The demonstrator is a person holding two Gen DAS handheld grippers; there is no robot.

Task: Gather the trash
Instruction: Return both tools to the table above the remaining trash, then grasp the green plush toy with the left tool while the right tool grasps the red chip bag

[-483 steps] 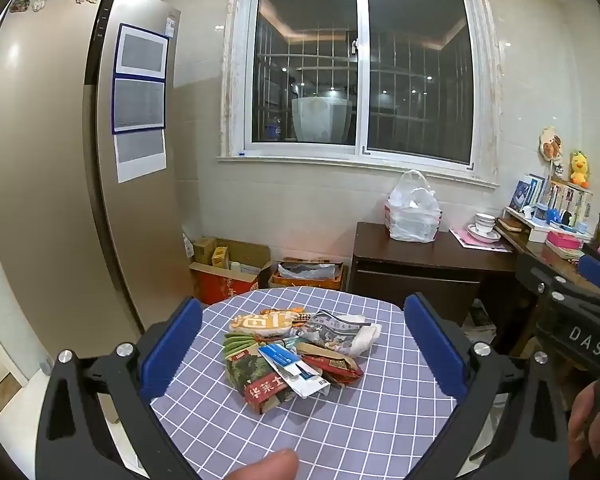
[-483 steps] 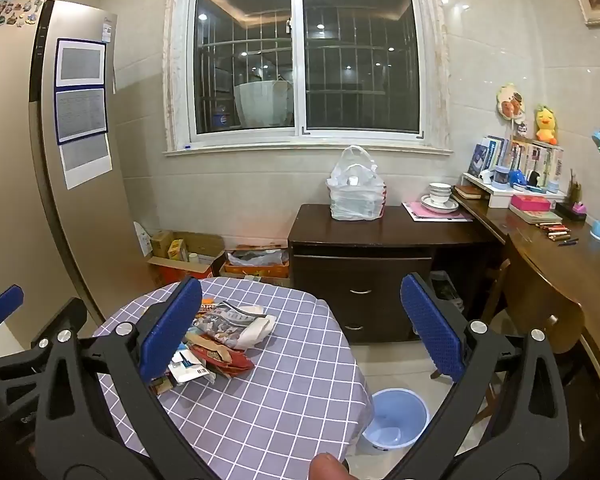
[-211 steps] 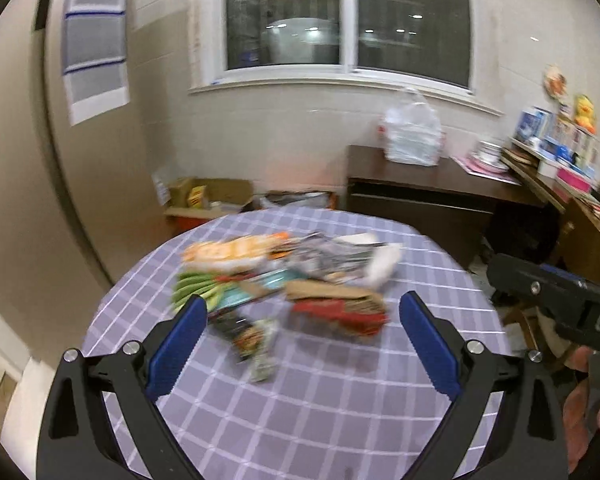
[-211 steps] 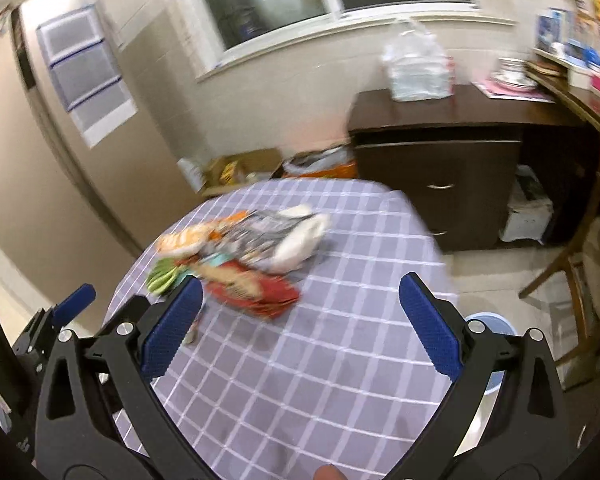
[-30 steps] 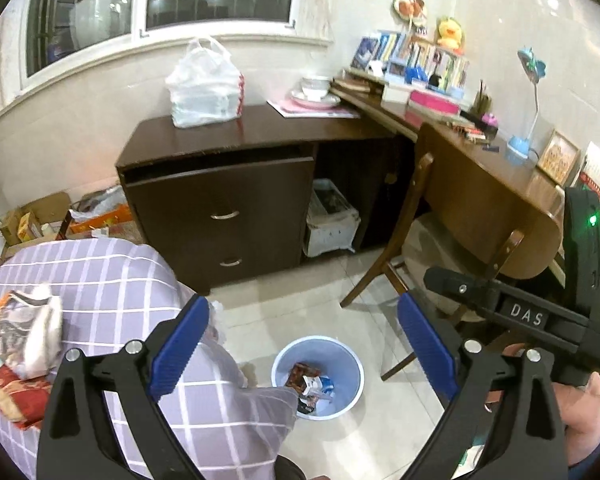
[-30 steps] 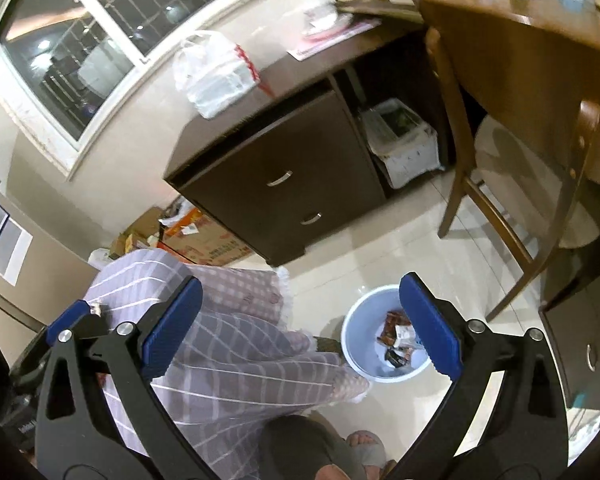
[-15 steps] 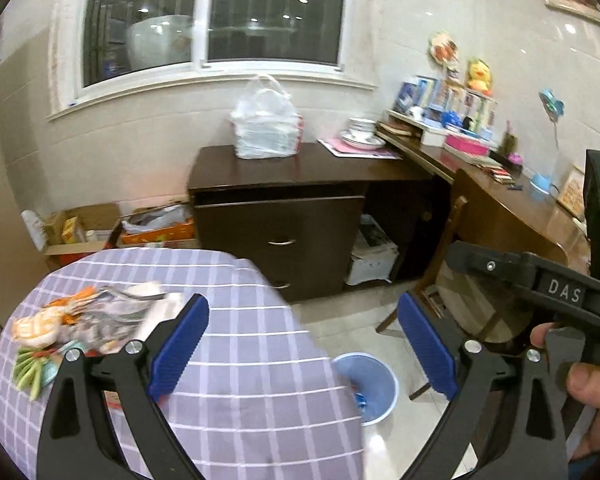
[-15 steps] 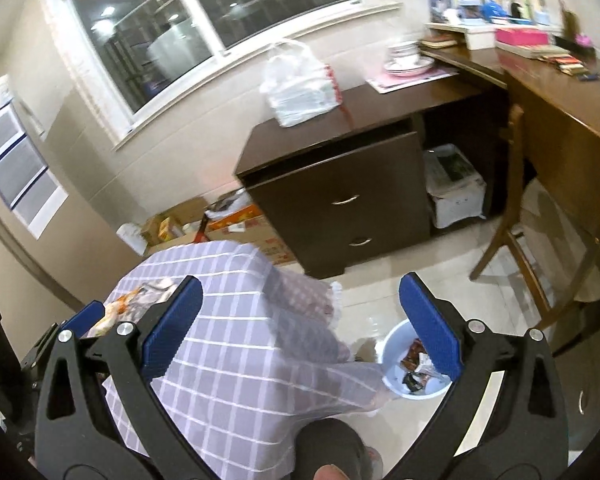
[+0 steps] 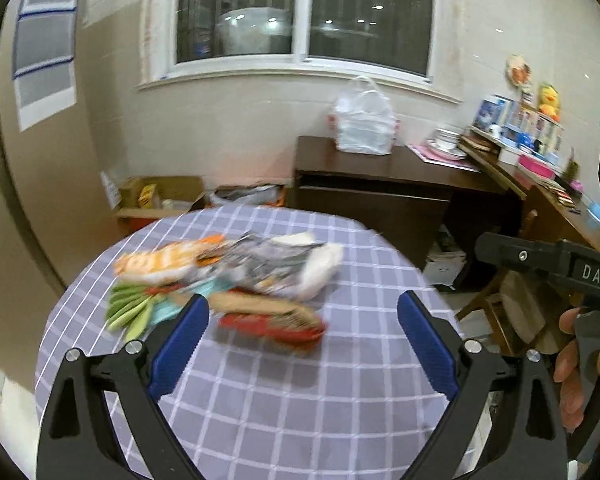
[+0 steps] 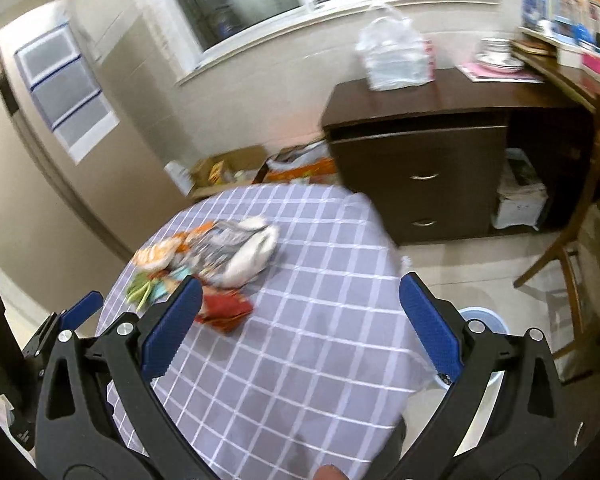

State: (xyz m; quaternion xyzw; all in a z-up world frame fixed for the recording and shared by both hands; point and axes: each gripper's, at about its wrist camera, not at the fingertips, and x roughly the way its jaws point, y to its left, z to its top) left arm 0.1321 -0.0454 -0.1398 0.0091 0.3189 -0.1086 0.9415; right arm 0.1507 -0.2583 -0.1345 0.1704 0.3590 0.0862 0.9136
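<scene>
A heap of snack wrappers lies on the round table with the purple checked cloth: an orange bag, green packets, a grey and white bag and a red and tan wrapper. My left gripper stands open just short of the red wrapper, nothing between its fingers. In the right wrist view the same heap lies left of centre. My right gripper is open over bare cloth, to the right of the heap. The blue bin peeks out behind the right finger.
A dark wood cabinet with a white plastic bag stands behind the table. Cardboard boxes sit on the floor by the wall. A wooden chair and desk are on the right. A refrigerator rises at left.
Both views have swung from the blue bin on the floor back to the table. The wrapper heap now lies right in front of the left gripper. Both grippers stay open and empty.
</scene>
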